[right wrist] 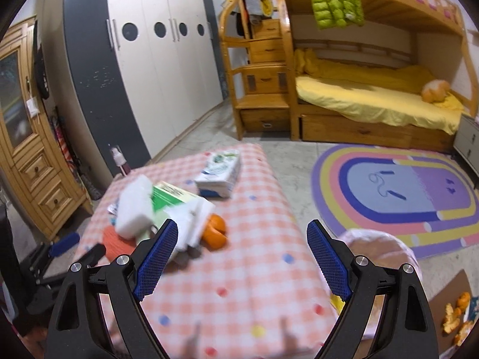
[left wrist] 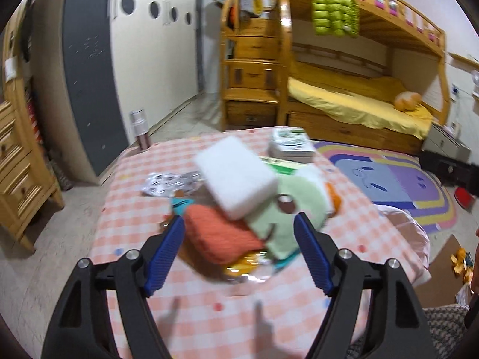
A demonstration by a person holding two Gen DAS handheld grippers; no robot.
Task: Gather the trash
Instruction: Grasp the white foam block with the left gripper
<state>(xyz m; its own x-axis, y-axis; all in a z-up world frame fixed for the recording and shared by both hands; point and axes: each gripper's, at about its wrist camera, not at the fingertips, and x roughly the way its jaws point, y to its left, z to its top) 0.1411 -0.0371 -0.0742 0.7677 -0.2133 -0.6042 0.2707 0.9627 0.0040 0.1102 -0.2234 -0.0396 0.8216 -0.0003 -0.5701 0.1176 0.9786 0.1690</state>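
A heap of items lies on the pink checked table (left wrist: pixel 209 296): a white sponge block (left wrist: pixel 235 176), an orange knitted cloth (left wrist: pixel 218 236), a pale green cloth (left wrist: pixel 287 215), a silver wrapper (left wrist: pixel 167 182) and orange peel (right wrist: pixel 214 232). My left gripper (left wrist: pixel 238 227) is open, its blue pads on either side of the orange cloth, just above it. My right gripper (right wrist: pixel 242 233) is open and empty above the table, right of the heap; the white sponge (right wrist: pixel 133 209) and a green-and-white box (right wrist: pixel 176 197) lie by its left finger.
A tissue pack (left wrist: pixel 292 145) (right wrist: pixel 220 175) sits at the table's far end. A pink bottle (left wrist: pixel 140 131) stands at the far left corner. A cardboard box with orange peels (right wrist: pixel 455 311) sits on the floor at right, beside a pink stool (right wrist: pixel 380 251). A bunk bed (right wrist: pixel 374 101) and rainbow rug (right wrist: pixel 398 197) lie beyond.
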